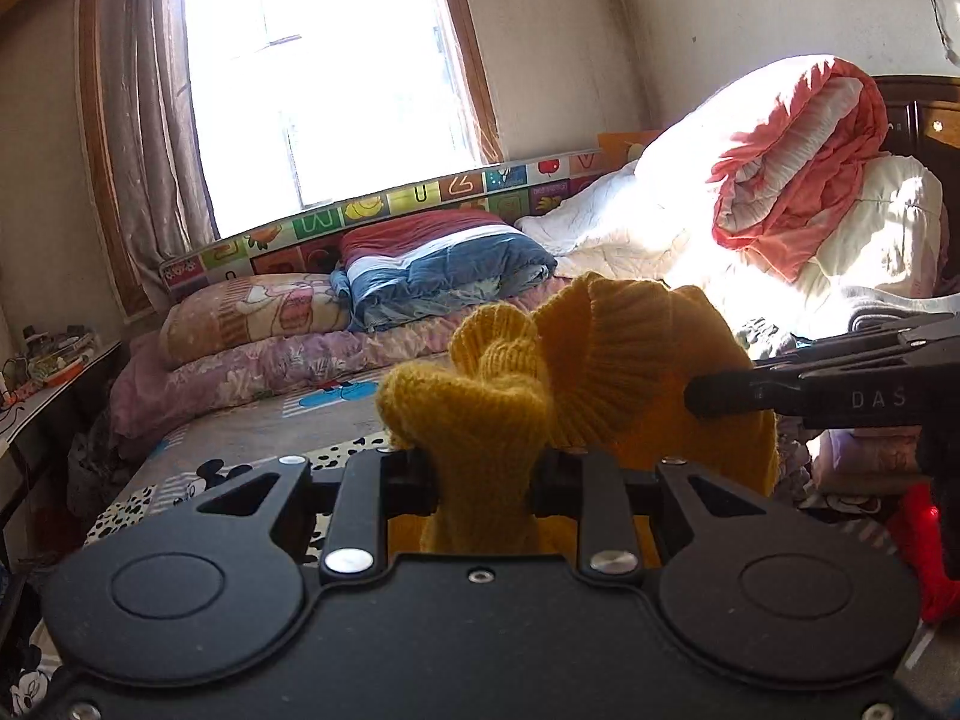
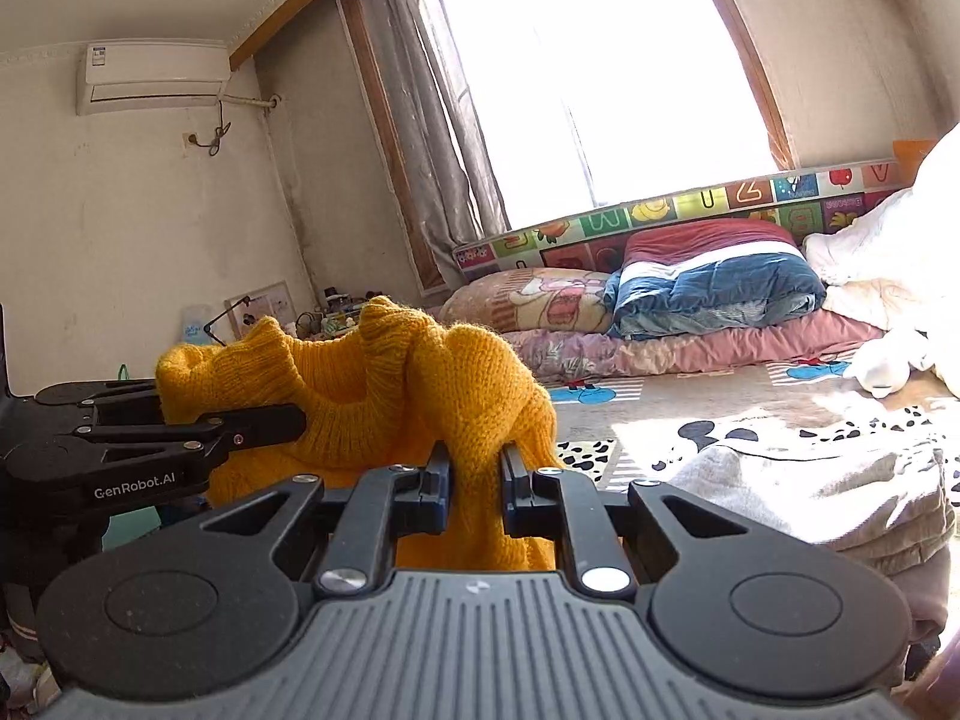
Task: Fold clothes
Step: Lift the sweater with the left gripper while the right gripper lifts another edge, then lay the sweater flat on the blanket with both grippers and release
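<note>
A mustard-yellow knitted sweater (image 1: 576, 372) hangs in the air above the bed, held by both grippers. My left gripper (image 1: 483, 462) is shut on a bunched fold of it, the knit bulging above the jaws. My right gripper (image 2: 474, 474) is shut on another bunch of the same sweater (image 2: 384, 396). In the left wrist view the right gripper (image 1: 720, 399) enters from the right and touches the ribbed collar. In the right wrist view the left gripper (image 2: 282, 423) enters from the left at the collar. The lower part of the sweater is hidden behind the gripper bodies.
The bed with a cartoon-print sheet (image 2: 750, 414) lies below. A folded blue and red quilt (image 1: 444, 264), pillows (image 1: 252, 312) and a tall white and pink duvet pile (image 1: 798, 180) line the back. A grey garment (image 2: 828, 486) lies at right. A cluttered side table (image 1: 48, 372) stands left.
</note>
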Motion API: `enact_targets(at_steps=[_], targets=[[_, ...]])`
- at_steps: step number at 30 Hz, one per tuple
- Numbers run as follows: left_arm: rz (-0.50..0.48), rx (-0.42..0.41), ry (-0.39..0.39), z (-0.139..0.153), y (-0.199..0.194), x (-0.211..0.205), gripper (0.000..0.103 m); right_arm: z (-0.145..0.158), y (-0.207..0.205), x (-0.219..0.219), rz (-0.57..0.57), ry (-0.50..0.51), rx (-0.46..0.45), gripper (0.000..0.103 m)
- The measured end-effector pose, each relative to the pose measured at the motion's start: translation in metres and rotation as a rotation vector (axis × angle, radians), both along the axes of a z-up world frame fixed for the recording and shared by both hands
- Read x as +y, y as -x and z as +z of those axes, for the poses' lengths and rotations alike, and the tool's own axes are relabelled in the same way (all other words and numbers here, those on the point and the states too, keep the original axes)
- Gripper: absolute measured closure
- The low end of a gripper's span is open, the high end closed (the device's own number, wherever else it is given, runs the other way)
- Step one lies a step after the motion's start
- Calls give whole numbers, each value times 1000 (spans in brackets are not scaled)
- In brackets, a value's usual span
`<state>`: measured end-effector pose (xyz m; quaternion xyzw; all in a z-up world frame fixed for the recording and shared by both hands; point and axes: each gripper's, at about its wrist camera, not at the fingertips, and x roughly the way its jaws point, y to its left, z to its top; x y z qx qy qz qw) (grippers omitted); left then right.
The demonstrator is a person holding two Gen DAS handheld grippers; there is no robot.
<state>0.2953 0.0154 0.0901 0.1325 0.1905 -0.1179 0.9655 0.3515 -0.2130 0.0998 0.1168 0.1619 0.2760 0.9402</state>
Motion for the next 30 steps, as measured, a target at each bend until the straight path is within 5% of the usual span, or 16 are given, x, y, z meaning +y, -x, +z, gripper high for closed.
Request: enact_targets(at_steps=[6, 12, 24, 30], targets=[[-58, 170, -70, -89, 59, -9, 78, -92, 37, 10, 41, 79, 121, 86], [-83, 236, -108, -131, 123, -23, 78, -168, 111, 5, 47, 82, 231, 86], [-53, 325, -138, -190, 201, -40, 79, -221, 207, -12, -16, 11, 340, 85], [-59, 373, -158, -193, 231, -38, 74, -233, 240, -16, -26, 32, 408, 82]])
